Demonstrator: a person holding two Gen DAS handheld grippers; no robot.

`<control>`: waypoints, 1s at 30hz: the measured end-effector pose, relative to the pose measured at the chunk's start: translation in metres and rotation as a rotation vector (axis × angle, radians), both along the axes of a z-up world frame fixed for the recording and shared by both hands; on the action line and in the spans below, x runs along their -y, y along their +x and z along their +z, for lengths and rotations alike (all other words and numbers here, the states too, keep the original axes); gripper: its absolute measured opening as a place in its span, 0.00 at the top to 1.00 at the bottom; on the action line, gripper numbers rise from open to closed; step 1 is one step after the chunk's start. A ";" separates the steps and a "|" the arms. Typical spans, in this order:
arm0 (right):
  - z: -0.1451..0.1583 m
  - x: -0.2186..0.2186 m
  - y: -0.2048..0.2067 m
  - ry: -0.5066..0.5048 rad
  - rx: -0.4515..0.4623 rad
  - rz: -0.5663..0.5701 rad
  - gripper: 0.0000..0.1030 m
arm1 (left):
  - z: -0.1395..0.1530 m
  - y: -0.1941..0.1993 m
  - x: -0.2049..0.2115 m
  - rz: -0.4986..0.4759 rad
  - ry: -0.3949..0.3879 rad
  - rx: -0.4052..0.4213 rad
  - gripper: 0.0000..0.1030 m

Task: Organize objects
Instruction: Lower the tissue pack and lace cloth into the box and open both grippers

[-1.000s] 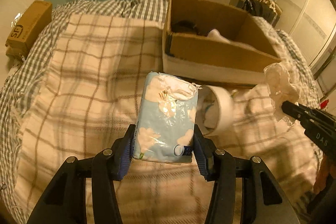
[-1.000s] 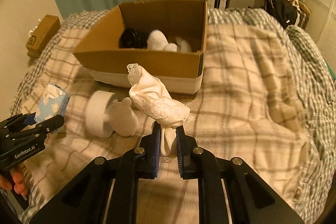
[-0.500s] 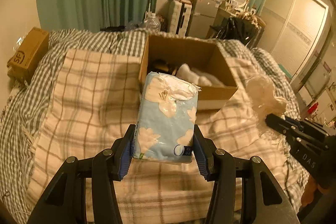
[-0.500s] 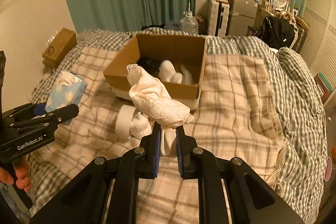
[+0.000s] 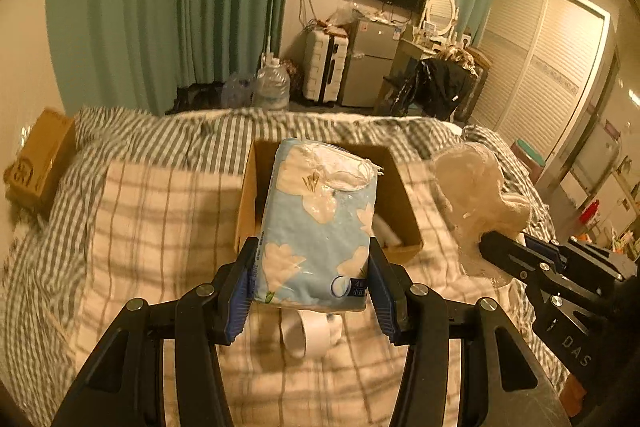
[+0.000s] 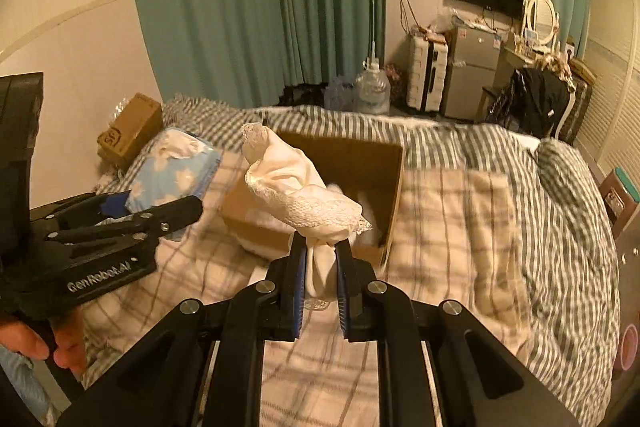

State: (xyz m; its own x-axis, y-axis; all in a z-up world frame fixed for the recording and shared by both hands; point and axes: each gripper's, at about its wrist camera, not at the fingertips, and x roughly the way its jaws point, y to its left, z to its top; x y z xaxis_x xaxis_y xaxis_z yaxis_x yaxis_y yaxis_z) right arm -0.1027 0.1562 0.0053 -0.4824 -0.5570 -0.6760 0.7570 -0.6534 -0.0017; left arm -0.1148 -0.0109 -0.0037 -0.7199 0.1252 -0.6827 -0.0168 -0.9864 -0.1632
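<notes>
Two grippers are in view, each holding one thing above the bed point(image 6: 460, 227). The left gripper point(image 5: 311, 277) is closed on one blue tissue pack point(image 5: 320, 227) with white flower print, its blue pads pressed against the pack's lower sides; the pack stands upright, its torn top toward the camera's far side. The right gripper point(image 6: 321, 267) is closed tight on one bunched white lace cloth point(image 6: 298, 191), pinching its lower end so the rest bulges up and to the left.

One open cardboard box point(image 6: 394, 187) sits on the checked blanket point(image 6: 452, 211) just beyond both held items. Inside it some white soft things show, too blurred to count. In the left wrist view one white tape roll point(image 5: 298, 335) lies on the blanket below the pack, with another pale item beside it, mostly hidden. A second, smaller closed cardboard box point(image 6: 130, 131) lies at the bed's left edge, well apart.
</notes>
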 end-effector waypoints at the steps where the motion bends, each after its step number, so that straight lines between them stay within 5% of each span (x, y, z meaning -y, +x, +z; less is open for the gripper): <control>1: 0.005 0.003 -0.005 -0.007 -0.004 0.004 0.88 | 0.003 -0.005 -0.001 -0.002 -0.002 -0.006 0.49; 15: 0.035 0.046 -0.086 -0.052 -0.042 -0.006 0.88 | 0.013 -0.095 -0.010 -0.019 -0.020 -0.028 0.49; 30: -0.052 0.090 -0.162 0.024 0.056 -0.007 0.89 | -0.077 -0.158 -0.010 -0.011 -0.037 0.098 0.49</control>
